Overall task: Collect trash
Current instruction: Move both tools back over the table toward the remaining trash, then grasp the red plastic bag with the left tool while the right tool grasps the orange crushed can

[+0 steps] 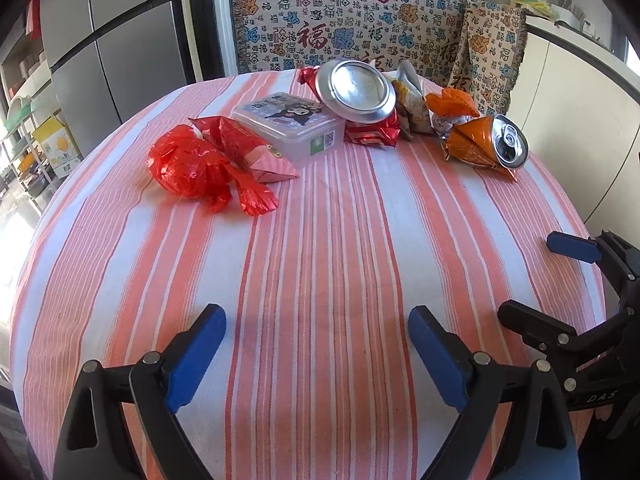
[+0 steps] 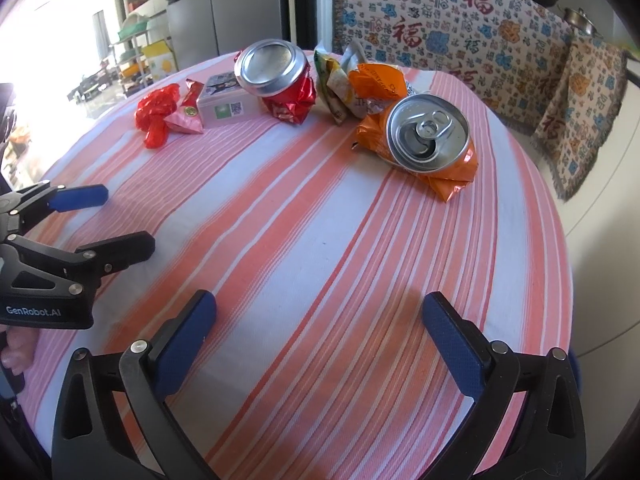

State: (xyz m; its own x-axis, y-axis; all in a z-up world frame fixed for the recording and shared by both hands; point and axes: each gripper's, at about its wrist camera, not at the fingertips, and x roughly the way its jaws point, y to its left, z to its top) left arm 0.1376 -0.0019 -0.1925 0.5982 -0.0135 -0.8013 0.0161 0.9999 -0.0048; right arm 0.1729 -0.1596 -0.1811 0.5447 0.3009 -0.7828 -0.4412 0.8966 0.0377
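Observation:
Trash lies along the far side of a round table with an orange-striped cloth (image 1: 320, 264). From left: a crumpled red plastic bag (image 1: 188, 166), a pink-red wrapper (image 1: 248, 148), a clear lidded box (image 1: 292, 124), a crushed red can (image 1: 356, 94), snack wrappers (image 1: 412, 108) and a crushed orange can (image 1: 488, 142). In the right wrist view the orange can (image 2: 428, 136) is nearest, with the red can (image 2: 276, 74) behind it. My left gripper (image 1: 318, 326) is open over bare cloth near the front edge. My right gripper (image 2: 320, 312) is open too, empty, well short of the orange can.
A sofa with a patterned throw (image 1: 348, 28) stands behind the table. A grey fridge (image 1: 112, 40) and shelves are at the left, a white counter (image 1: 580, 120) at the right. The right gripper (image 1: 576, 280) shows at the right edge of the left wrist view.

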